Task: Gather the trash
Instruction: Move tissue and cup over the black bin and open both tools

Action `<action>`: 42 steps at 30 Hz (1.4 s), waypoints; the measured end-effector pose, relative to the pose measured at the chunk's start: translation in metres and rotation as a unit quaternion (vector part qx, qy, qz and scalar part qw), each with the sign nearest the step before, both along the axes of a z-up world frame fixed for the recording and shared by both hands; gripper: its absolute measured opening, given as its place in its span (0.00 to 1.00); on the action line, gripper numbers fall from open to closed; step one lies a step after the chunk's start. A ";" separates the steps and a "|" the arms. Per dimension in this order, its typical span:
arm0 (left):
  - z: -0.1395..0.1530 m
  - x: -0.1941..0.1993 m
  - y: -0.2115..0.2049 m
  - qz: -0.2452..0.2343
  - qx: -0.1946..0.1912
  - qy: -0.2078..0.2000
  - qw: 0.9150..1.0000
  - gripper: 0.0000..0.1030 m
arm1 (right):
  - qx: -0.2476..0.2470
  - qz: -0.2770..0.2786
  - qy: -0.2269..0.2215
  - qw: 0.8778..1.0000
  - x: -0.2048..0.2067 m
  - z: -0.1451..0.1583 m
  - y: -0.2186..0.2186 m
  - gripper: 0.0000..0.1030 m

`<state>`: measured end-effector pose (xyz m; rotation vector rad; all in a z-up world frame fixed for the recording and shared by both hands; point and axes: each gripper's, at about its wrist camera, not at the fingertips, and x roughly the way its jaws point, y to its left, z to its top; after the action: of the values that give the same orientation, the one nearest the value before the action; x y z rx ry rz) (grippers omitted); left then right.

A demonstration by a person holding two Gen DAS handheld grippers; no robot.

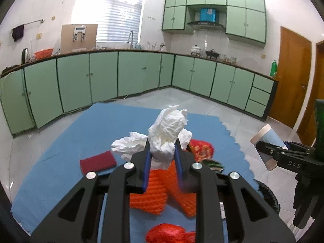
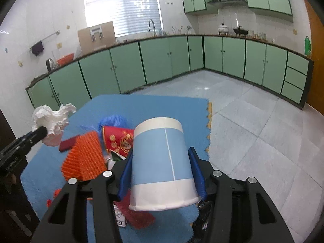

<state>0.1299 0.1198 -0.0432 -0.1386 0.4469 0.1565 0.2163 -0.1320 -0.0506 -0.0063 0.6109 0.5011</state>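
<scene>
A kitchen with white tiled walls (image 2: pixel 50 10) and a pale tiled floor (image 2: pixel 253 121). Green base cabinets (image 1: pixel 105 75) run in an L from 9 to 3 o'clock; matching wall cabinets (image 1: pixel 245 18) hang at 1 o'clock. Daylight pours through a blinded window (image 1: pixel 109 12) at 11 o'clock. A wooden door (image 1: pixel 289 77) stands at 3 o'clock.

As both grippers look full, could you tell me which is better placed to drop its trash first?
Probably right: the right gripper holds the paper cup near the black bag.
</scene>
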 end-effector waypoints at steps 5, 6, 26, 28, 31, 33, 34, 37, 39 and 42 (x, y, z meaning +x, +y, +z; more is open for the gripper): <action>0.015 -0.005 -0.031 -0.036 0.001 -0.018 0.999 0.20 | 0.007 -0.014 -0.022 1.000 -0.018 0.020 -0.020 0.50; 0.016 -0.005 -0.040 -0.047 0.001 -0.021 0.999 0.20 | 0.009 -0.020 -0.026 0.999 -0.022 0.024 -0.028 0.50; -0.021 0.030 -0.209 -0.220 -0.009 0.007 0.975 0.20 | -0.001 -0.157 -0.022 0.987 -0.058 0.016 -0.158 0.51; -0.031 0.035 -0.223 -0.234 -0.012 0.017 0.972 0.20 | -0.002 -0.172 -0.014 0.985 -0.056 0.008 -0.172 0.51; -0.046 0.046 -0.242 -0.254 -0.013 0.031 0.967 0.20 | -0.003 -0.188 -0.001 0.982 -0.053 -0.005 -0.191 0.51; -0.055 0.053 -0.253 -0.266 -0.015 0.041 0.963 0.20 | -0.007 -0.196 0.009 0.981 -0.048 -0.016 -0.200 0.51; -0.061 0.058 -0.260 -0.273 -0.015 0.048 0.961 0.20 | -0.009 -0.199 0.013 0.980 -0.047 -0.020 -0.204 0.51; -0.076 0.070 -0.274 -0.291 -0.016 0.065 0.955 0.20 | -0.014 -0.211 0.030 0.977 -0.041 -0.040 -0.217 0.51; -0.086 0.077 -0.281 -0.299 -0.018 0.078 0.951 0.20 | -0.012 -0.216 0.042 0.975 -0.038 -0.053 -0.226 0.51; -0.105 0.090 -0.287 -0.307 -0.021 0.104 0.946 0.21 | -0.009 -0.219 0.062 0.974 -0.028 -0.070 -0.232 0.52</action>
<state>0.2201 -0.1675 -0.1480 -0.0187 0.6838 -0.4558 0.1880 -0.3643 -0.1202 0.1402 0.7152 0.0676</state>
